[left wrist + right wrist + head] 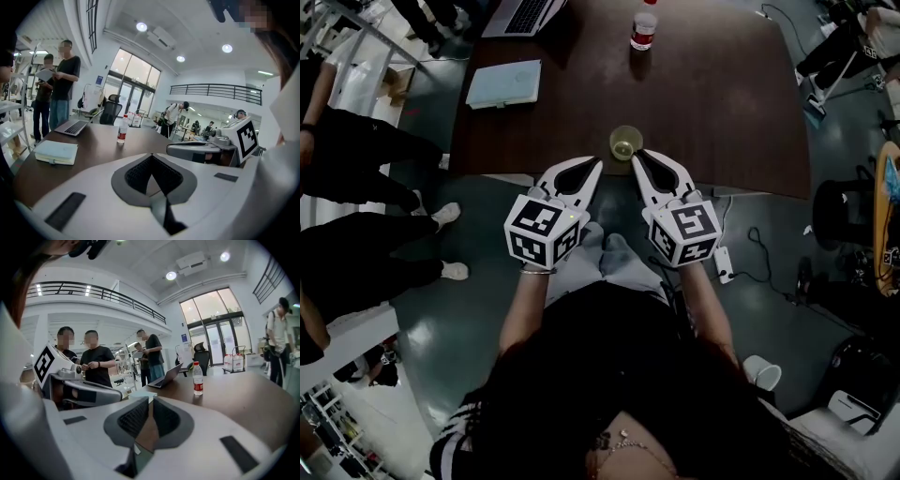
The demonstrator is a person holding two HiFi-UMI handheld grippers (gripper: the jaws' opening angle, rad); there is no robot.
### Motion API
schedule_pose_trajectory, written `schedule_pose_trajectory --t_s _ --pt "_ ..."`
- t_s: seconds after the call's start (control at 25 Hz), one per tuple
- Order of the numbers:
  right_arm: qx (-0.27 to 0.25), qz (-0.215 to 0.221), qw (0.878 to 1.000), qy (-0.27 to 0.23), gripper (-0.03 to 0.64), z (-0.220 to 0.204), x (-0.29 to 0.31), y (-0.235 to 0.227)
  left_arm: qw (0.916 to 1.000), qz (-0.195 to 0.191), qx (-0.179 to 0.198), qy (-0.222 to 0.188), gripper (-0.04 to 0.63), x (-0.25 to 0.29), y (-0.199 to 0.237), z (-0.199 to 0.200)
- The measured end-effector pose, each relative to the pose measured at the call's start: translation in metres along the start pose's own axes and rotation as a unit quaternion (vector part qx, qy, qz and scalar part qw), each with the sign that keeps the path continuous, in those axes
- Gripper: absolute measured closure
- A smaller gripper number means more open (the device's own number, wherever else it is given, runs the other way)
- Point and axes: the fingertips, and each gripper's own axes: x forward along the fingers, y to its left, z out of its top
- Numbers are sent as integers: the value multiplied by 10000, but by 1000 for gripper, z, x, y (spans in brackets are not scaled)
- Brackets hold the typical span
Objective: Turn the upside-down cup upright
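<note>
At the tips, the left gripper [596,164] has its jaws pressed fully together with nothing between them, and the right gripper [637,157] is the same: closed and empty, the dark ribbed pads meeting at a point in each gripper view. Both point forward and slightly down, side by side and angled towards each other. That looks like a ready stance before a grasp, with neither one committed.

Just beyond and between the two tips sits the small yellowish translucent cup [625,143], near the front edge of the dark brown desk [722,112]. It touches neither gripper (from above I see a ring inside a ring, which fits a base facing up, but I cannot be sure). Neither gripper view shows it, as the gripper bodies hide it. The jaws would have to part before either could take it.

Farther back stand a clear plastic bottle with a red label [644,28], a pale blue-green notebook [504,82] and an open grey laptop [520,14], all well clear of the cup.
</note>
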Motion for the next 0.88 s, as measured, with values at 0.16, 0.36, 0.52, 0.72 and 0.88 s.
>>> schedule_pose_trajectory --t_s 0.16,0.36,0.52,0.72,0.88 --pt "65 -12 10000 36 597 -3 7 -5 9999 -13 -99 123 592 8 7 -7" --pt "79 -56 9999 79 597 -8 18 -13 9994 -25 -200 277 592 17 16 -15" --pt "-42 -111 9997 206 571 -20 26 -19 9988 -5 -283 401 592 22 25 -24" --pt "20 -83 9990 433 472 -40 39 -25 9979 12 -380 528 592 26 35 -32" --pt "-50 -128 9981 605 408 -53 49 -30 9972 4 -454 593 592 30 42 -38"
